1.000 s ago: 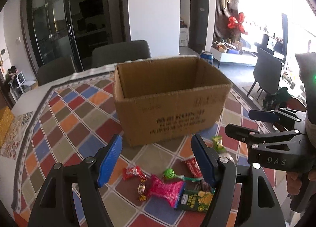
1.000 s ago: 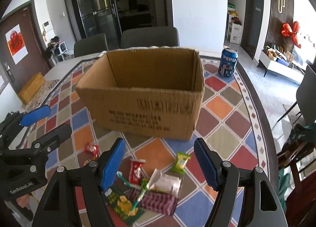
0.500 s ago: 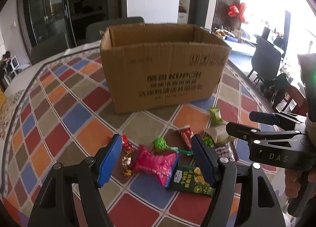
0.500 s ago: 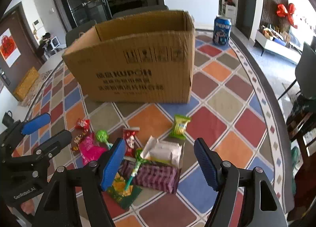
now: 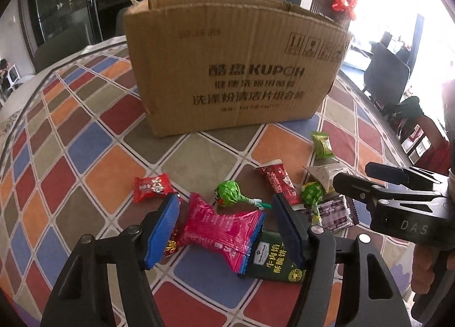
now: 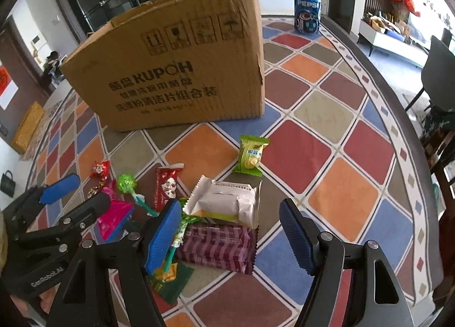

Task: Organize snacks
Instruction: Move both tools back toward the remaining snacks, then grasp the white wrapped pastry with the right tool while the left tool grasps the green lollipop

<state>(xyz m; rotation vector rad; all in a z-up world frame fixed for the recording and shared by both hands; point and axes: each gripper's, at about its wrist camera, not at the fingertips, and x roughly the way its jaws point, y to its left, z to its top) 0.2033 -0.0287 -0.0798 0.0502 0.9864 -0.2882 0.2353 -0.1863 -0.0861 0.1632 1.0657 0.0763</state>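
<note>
On the checked tablecloth (image 5: 93, 139) before the cardboard box (image 5: 236, 71), our left gripper (image 5: 224, 230) is closing around the pink snack packet (image 5: 224, 230), not yet pinching; we might snag the green lollipop (image 5: 229, 193) too. From the right view, our right gripper (image 6: 230, 237) stands open over the purple wafer packet (image 6: 219, 247) and white packet (image 6: 227, 201), so we risk catching both.

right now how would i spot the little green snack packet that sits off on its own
Start at the cardboard box on the checked tablecloth. Just in front of its right corner, short of the main heap of snacks, lies the green packet. It alone is light green with a yellow snack pictured, and it touches no other wrapper.
</note>
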